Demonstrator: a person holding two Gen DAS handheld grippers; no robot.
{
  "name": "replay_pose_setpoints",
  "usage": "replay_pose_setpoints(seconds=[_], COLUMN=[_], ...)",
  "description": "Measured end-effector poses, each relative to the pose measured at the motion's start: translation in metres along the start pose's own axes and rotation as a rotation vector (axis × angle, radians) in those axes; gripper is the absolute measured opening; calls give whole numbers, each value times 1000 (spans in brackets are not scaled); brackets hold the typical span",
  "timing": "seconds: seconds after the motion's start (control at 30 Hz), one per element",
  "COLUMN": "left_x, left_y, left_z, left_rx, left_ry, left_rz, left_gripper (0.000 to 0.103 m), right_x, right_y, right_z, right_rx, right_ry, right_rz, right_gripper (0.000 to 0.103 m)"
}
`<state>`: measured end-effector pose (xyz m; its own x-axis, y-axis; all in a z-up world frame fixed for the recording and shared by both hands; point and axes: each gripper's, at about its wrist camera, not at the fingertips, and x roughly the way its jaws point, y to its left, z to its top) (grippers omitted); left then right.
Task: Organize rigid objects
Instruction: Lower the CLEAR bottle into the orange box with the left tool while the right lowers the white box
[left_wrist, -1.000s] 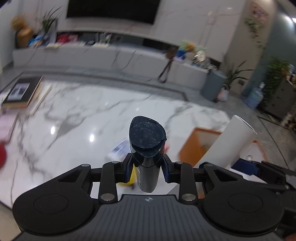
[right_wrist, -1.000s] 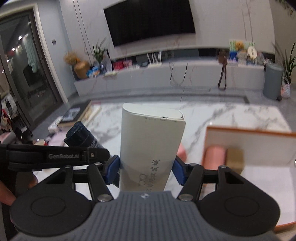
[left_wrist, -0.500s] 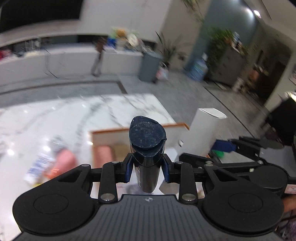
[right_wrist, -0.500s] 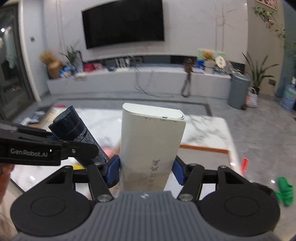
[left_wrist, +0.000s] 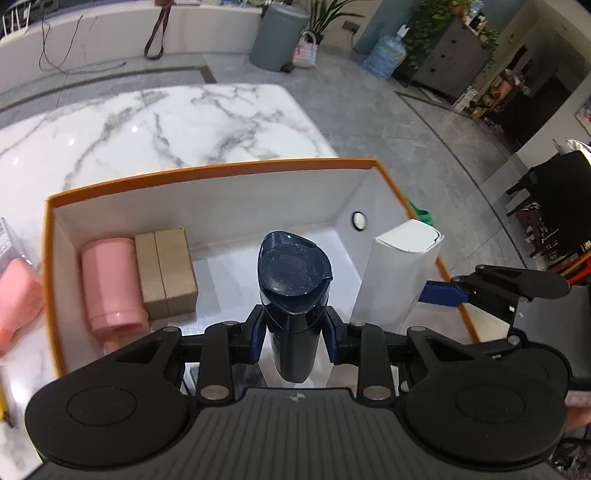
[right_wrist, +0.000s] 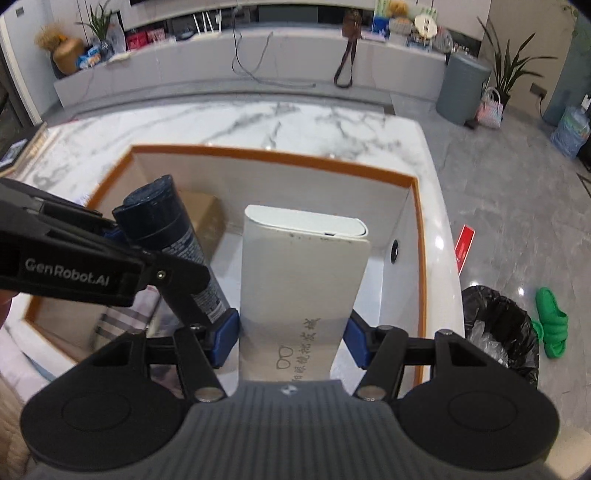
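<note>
My left gripper (left_wrist: 294, 334) is shut on a dark blue bottle (left_wrist: 293, 295), held above the orange-rimmed white box (left_wrist: 221, 171). My right gripper (right_wrist: 293, 341) is shut on a white case (right_wrist: 301, 291), also over the box (right_wrist: 273, 155). The white case shows in the left wrist view (left_wrist: 397, 273) at the box's right side. The blue bottle shows in the right wrist view (right_wrist: 166, 236) just left of the case. Inside the box lie a pink cup (left_wrist: 110, 280) and a brown cardboard box (left_wrist: 166, 273) at the left.
The box stands on a white marble table (left_wrist: 166, 118) near its right edge. A pink object (left_wrist: 16, 295) lies on the table left of the box. A black-lined bin (right_wrist: 495, 325) and green slippers (right_wrist: 552, 321) are on the floor to the right.
Both grippers have swung right and tilted down over the box, still holding the bottle and the case. The box interior now fills the view.
</note>
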<state>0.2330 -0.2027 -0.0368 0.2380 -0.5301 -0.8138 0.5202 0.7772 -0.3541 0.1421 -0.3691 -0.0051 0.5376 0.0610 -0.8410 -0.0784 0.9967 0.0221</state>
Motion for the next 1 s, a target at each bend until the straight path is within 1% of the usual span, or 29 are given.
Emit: replay_pose_setpoints(seconds=[0.07, 0.17, 0.33, 0.47, 0.53, 0.6, 0.7, 0.73, 0.77, 0.83, 0.9, 1.0], left_x=[10, 19, 30, 44, 52, 59, 63, 63, 63, 59, 52, 38], left_y=[6, 18, 31, 43, 47, 49, 55, 56, 57, 58, 61, 64], left_z=[4, 10, 18, 17, 14, 13, 14, 16, 17, 18, 19, 20], left_rx=[-29, -127, -289, -484, -544, -573, -606, -609, -602, -600, -579, -533], left_ry=[4, -9, -98, -131, -134, -109, -78, -58, -29, -3, -13, -23], left_rz=[-4, -31, -20, -90, -122, -145, -161, -150, -133, -117, -123, -125], left_gripper=[36, 36, 36, 36, 36, 36, 37, 39, 47, 56, 60, 60], right_x=[13, 23, 28, 31, 33, 33, 34, 35, 36, 37, 38, 38], right_y=[-6, -14, -21, -23, -25, -24, -24, -24, -24, -22, -19, -15], right_z=[3, 6, 16, 19, 21, 22, 22, 23, 23, 24, 23, 23], right_rx=[5, 21, 24, 21, 23, 25, 24, 28, 31, 31, 30, 16], right_ry=[22, 39, 41, 55, 59, 63, 68, 70, 72, 73, 73, 77], right_rz=[3, 7, 13, 11, 13, 14, 16, 16, 16, 16, 21, 15], right_gripper=[60, 60, 60, 61, 61, 61, 61, 61, 61, 60, 60, 60])
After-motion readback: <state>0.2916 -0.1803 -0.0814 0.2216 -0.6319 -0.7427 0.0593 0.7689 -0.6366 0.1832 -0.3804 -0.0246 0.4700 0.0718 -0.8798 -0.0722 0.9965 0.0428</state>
